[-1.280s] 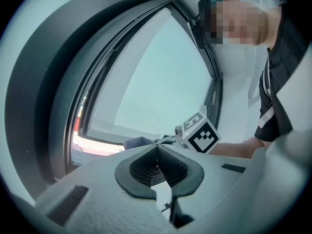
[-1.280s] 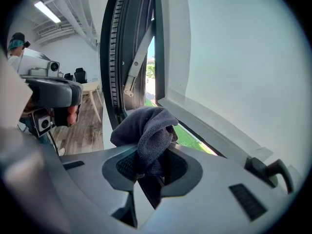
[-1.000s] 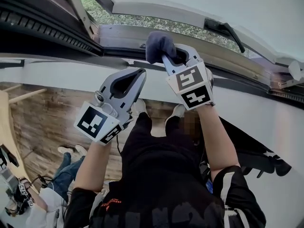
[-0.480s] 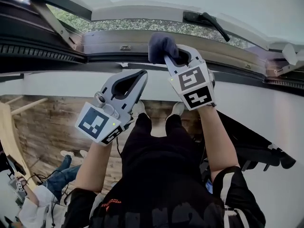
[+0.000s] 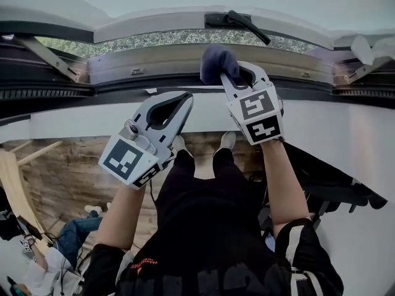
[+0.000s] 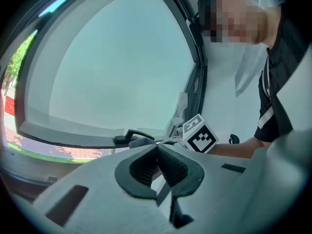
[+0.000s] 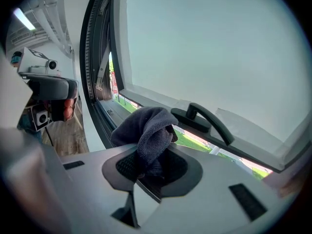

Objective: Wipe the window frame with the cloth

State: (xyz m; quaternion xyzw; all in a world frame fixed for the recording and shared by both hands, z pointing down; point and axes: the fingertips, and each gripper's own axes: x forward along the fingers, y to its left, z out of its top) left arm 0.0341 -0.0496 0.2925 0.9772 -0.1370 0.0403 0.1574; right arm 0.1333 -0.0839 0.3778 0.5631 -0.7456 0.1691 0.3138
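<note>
- Right tongs: held up at the lower edge of the window, marker cube facing the head camera. In the right gripper view the right tongs are closed on a fold of the cloth, which fills the gap between the ribbed pads.
- Cloth: dark blue, bunched into a rounded wad that stands up past the tips of the right tongs. In the head view it overlaps the lower rail of the window frame, just below the handle; whether it presses on the rail cannot be told. The right gripper view shows the cloth draped over the pads, with the frame behind it.
- Left tongs: held lower and to the left of the right tongs, in front of the white wall under the sill, apart from the cloth. In the left gripper view the left tongs meet at the tips, with nothing between the pads.
- Handle: black lever on the bottom edge of the sash, also seen in the right gripper view.
- Sash: swung outward at the bottom; grass shows through the gap between sash and frame.
- Floor: wooden boards, far below the person's legs.
</note>
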